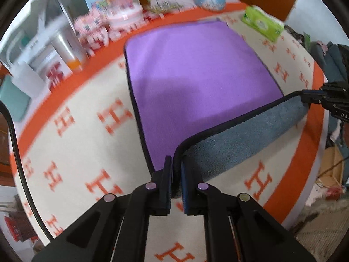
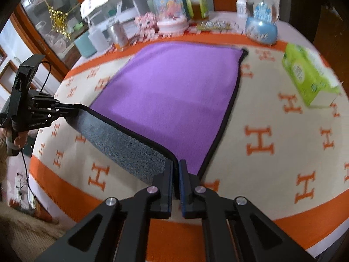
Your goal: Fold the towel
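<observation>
A towel [image 1: 196, 69], purple on top and grey underneath with a dark hem, lies on the orange-and-cream patterned tablecloth [image 1: 82, 144]. My left gripper [image 1: 176, 168] is shut on its near left corner. My right gripper [image 2: 176, 170] is shut on the near right corner; it also shows at the right edge of the left wrist view [image 1: 305, 97]. The near edge is lifted between the two grippers and shows its grey underside [image 2: 122, 144]. The far part of the towel [image 2: 178, 83] lies flat. The left gripper also shows in the right wrist view [image 2: 74, 109].
A green tissue pack [image 1: 261, 23] [image 2: 307, 76] lies right of the towel. Along the far edge stand a blue snow globe [image 2: 261, 19], a pink round box [image 2: 172, 24], a picture box [image 2: 168, 0], bottles and white containers [image 1: 65, 45].
</observation>
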### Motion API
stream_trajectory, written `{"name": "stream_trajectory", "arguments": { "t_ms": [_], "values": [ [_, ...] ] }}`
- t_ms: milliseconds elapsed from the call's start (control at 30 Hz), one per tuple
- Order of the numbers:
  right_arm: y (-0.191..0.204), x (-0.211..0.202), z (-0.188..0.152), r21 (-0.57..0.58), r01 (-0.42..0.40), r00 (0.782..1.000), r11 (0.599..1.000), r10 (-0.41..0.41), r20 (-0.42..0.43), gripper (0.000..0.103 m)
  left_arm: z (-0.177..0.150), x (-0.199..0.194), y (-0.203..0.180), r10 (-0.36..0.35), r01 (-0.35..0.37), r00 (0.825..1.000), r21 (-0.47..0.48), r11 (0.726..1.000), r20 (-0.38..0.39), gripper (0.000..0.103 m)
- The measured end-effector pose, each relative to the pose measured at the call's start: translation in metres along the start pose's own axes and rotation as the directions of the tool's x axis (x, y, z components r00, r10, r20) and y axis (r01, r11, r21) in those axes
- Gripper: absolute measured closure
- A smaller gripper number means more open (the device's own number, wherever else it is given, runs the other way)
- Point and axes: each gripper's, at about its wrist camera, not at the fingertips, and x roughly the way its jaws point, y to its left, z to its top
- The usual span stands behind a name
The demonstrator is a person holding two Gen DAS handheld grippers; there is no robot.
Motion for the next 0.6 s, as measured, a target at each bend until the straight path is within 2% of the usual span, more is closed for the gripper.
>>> {"name": "stream_trajectory", "arguments": {
  "t_ms": [133,233,333,467,600],
  "values": [
    [-0.008,-0.012,0.030,0.016,0.041,0.997,0.999,-0.042,0.064,0.098,0.031,-0.020,0.001,0.078,-0.078,0.994,-0.003,0.997,0.074,0.098],
    [-0.016,-0.017,0.058,0.026,0.077,0.991,0.997,-0.079,0.112,0.098,0.060,-0.026,0.007,0.160,-0.159,0.981,-0.015,0.987,0.112,0.098],
    [-0.020,-0.017,0.086,0.030,0.131,0.980,0.991,-0.134,0.148,0.098,0.090,-0.025,0.017,0.199,-0.194,0.971,-0.050,0.980,0.133,0.098],
    [-0.027,-0.011,0.122,0.040,0.188,0.964,0.981,-0.192,0.181,0.098,0.128,-0.014,0.023,0.282,-0.275,0.944,-0.067,0.959,0.170,0.098],
    [-0.043,0.006,0.150,0.077,0.212,0.959,0.974,-0.222,0.174,0.098,0.155,0.001,0.036,0.300,-0.283,0.938,-0.116,0.952,0.173,0.098]
  ]
}}
